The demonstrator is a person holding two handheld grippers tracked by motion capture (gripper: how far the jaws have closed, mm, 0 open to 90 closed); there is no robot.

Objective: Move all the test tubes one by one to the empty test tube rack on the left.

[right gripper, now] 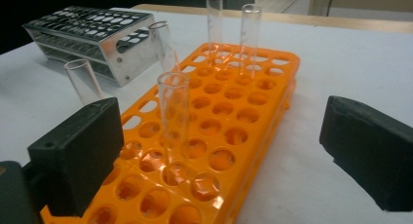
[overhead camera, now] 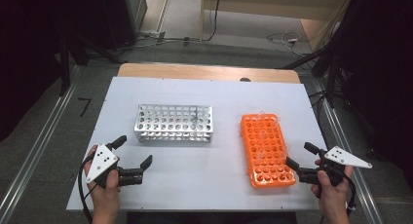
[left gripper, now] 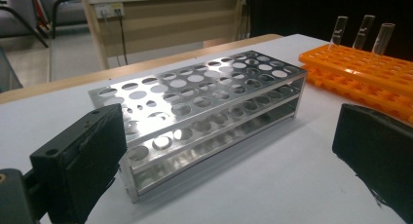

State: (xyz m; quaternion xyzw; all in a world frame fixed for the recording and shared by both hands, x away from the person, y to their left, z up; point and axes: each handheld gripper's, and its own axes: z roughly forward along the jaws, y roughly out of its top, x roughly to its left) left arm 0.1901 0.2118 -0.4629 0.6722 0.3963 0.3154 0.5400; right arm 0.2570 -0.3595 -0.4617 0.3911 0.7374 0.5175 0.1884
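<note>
Grippers both idle at the near table edge, jaws spread wide, nothing between them: left gripper faces the perforated silver metal tube rack, right gripper sits just beside the orange plastic tube rack, so each hand looks staged for its own rack. Clear glass test tubes stand in the orange rack, several leaning; from the high view they nearly vanish, count unclear. Metal rack looks empty, far holes hard to verify. White table otherwise bare.

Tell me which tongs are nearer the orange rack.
Right. The right tongs sit open just beside the orange rack, at its near right corner; the left tongs are across the table, near the metal rack.
</note>
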